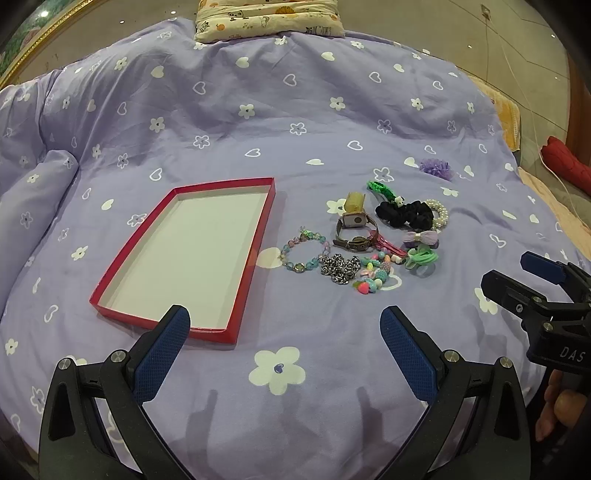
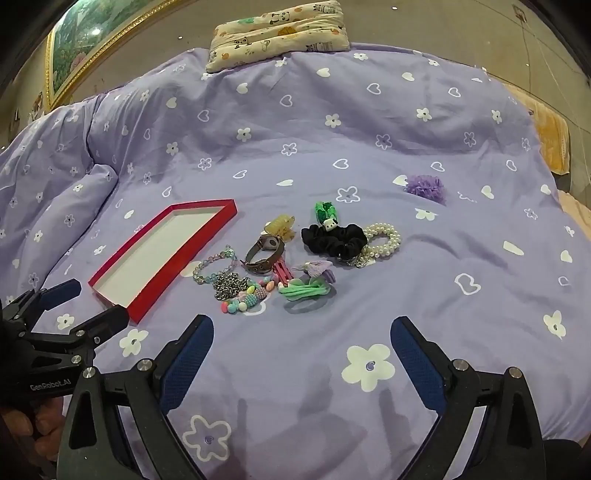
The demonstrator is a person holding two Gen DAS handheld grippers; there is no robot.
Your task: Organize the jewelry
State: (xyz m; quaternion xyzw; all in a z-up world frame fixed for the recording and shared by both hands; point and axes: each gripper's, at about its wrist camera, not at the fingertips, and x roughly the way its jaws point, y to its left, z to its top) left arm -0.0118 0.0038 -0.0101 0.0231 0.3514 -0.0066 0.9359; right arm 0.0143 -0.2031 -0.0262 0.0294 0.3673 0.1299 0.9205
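Note:
An empty red box lid (image 1: 255,243) (image 2: 225,216) with a white floor lies on the purple bedspread. Right of it sits a cluster of jewelry: a glass bead bracelet (image 1: 304,254) (image 2: 212,264), a metal chain (image 1: 340,268) (image 2: 231,286), a brown watch (image 1: 352,230) (image 2: 264,254), a black scrunchie (image 1: 404,213) (image 2: 334,238), a pearl bracelet (image 1: 439,213) (image 2: 382,236) and a purple scrunchie (image 1: 436,168) (image 2: 424,186) set apart. My left gripper (image 1: 284,321) (image 2: 74,301) hovers open, near the lid's front edge. My right gripper (image 2: 301,330) (image 1: 513,271) stands open too, short of the cluster.
A patterned pillow (image 1: 269,18) (image 2: 277,33) lies at the bed's far end. A red object (image 1: 567,164) and an orange cloth (image 2: 550,136) sit off the bed's right edge. Fingers of a hand (image 1: 554,402) (image 2: 40,421) show on each gripper's handle.

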